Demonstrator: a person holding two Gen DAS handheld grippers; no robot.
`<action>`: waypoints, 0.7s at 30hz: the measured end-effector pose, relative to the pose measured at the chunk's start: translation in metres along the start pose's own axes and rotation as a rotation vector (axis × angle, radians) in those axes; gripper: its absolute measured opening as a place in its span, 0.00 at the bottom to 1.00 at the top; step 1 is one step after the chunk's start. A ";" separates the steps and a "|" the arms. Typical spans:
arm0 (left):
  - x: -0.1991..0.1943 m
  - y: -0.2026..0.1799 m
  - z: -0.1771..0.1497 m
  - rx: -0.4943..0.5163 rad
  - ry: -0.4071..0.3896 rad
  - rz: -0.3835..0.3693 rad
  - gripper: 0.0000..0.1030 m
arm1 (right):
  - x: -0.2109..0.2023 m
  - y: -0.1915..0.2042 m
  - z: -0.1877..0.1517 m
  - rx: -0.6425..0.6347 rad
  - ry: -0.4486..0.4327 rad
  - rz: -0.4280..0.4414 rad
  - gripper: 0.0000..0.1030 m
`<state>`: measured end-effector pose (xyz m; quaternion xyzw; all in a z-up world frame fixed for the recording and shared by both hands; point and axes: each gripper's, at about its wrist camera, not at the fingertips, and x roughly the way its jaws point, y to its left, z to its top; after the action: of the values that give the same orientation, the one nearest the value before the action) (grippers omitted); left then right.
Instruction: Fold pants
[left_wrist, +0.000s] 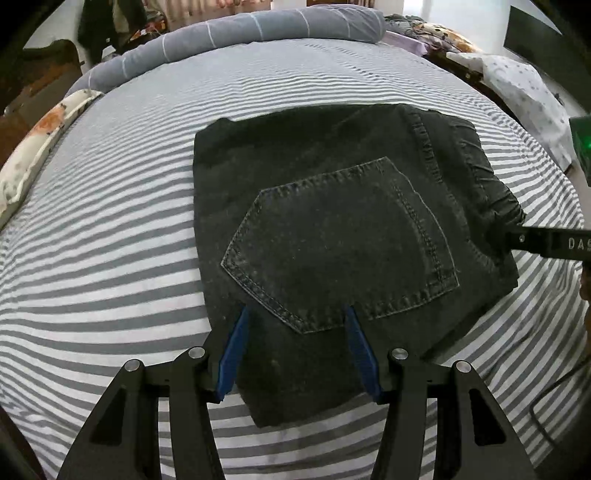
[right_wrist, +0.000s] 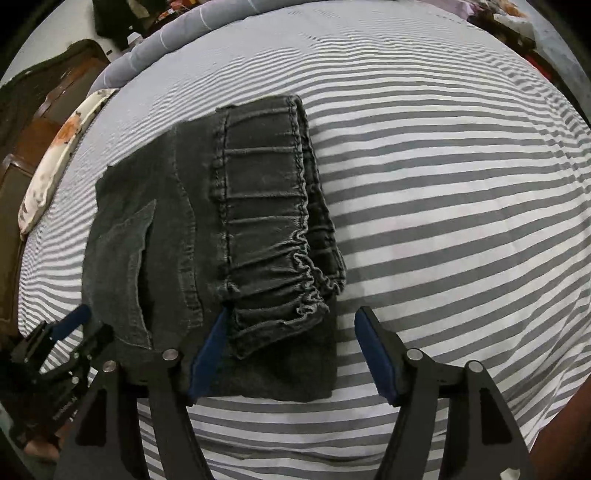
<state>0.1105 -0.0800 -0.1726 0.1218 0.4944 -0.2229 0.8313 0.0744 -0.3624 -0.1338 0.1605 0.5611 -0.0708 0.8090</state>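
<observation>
Left edge of the bed: a floral pillow lies along it, with a rolled grey blanket across the far end. Sheet is grey-and-white striped. Black jeans lie folded into a compact rectangle on the middle of the bed, back pocket facing up, elastic waistband bunched on the right side of the stack.

Left gripper hovers over the near edge of the jeans, jaws spread apart, blue pads on either side of the pocket's lower tip, nothing pinched between them; released. In the right wrist view it shows at the lower left by the jeans' left edge.

Right gripper sits at the near right corner of the jeans, jaws spread wide, left pad just beside the waistband end, right pad over bare sheet; cloth lies between them but is not pinched; released. A spotted white pillow lies off the far right
</observation>
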 end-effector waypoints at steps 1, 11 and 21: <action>0.000 0.000 -0.002 -0.012 0.002 -0.008 0.53 | 0.001 0.000 -0.001 0.002 0.001 0.003 0.63; -0.001 -0.001 0.003 -0.005 0.001 0.010 0.53 | 0.006 -0.025 -0.003 0.098 0.007 0.099 0.70; -0.025 0.004 0.016 -0.028 -0.049 0.009 0.53 | -0.004 -0.023 0.012 0.028 -0.006 0.156 0.72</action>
<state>0.1146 -0.0767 -0.1428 0.1067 0.4763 -0.2152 0.8459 0.0771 -0.3880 -0.1303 0.2149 0.5435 -0.0159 0.8113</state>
